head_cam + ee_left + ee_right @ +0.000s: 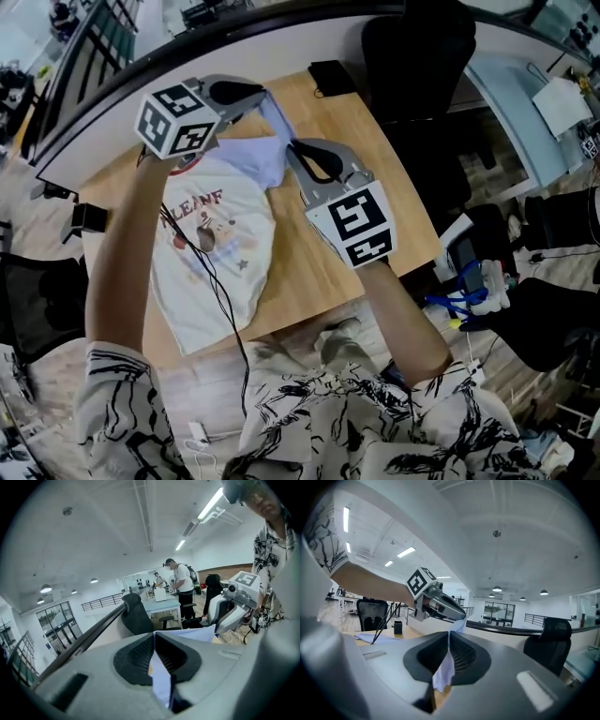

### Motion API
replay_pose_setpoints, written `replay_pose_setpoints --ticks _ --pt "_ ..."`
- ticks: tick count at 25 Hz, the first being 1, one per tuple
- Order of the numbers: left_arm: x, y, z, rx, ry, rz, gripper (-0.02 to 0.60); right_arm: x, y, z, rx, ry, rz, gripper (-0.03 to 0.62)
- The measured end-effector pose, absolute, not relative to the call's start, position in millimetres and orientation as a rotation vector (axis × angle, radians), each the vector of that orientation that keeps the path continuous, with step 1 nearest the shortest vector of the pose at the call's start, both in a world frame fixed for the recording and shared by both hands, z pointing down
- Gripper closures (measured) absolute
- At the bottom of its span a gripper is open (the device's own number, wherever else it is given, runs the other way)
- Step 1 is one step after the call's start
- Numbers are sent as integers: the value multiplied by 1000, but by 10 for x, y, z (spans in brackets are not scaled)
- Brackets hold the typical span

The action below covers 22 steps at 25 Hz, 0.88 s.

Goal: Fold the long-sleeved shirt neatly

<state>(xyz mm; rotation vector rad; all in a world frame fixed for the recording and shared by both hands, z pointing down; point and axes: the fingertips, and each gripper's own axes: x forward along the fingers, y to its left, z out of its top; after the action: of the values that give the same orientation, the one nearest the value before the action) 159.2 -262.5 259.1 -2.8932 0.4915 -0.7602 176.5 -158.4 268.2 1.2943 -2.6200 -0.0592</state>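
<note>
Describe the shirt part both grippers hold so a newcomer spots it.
On the light wooden table lies a white printed long-sleeved shirt. At its far end, a pale lilac sleeve is lifted, pinched by the left gripper and right gripper: the only raised part.

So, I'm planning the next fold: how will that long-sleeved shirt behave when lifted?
Probably floppy: its lilac sleeve drapes between the left claw and right claw while the rest of the shirt lies on the table. Likely light: small pinches of cloth hold it up.
</note>
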Motion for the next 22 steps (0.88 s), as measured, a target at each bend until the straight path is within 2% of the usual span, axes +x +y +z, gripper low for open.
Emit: replay_pose_setpoints --ticks 10,22 --pt "-623 -2695 2659 -2860 515 -747 560 -341 -1728 2837 1261 -2566 -107 571" --pt "-2335 -2832 4049 -2993 520 -878 558 -2045 -1870 4049 1047 -2432 -184 569"
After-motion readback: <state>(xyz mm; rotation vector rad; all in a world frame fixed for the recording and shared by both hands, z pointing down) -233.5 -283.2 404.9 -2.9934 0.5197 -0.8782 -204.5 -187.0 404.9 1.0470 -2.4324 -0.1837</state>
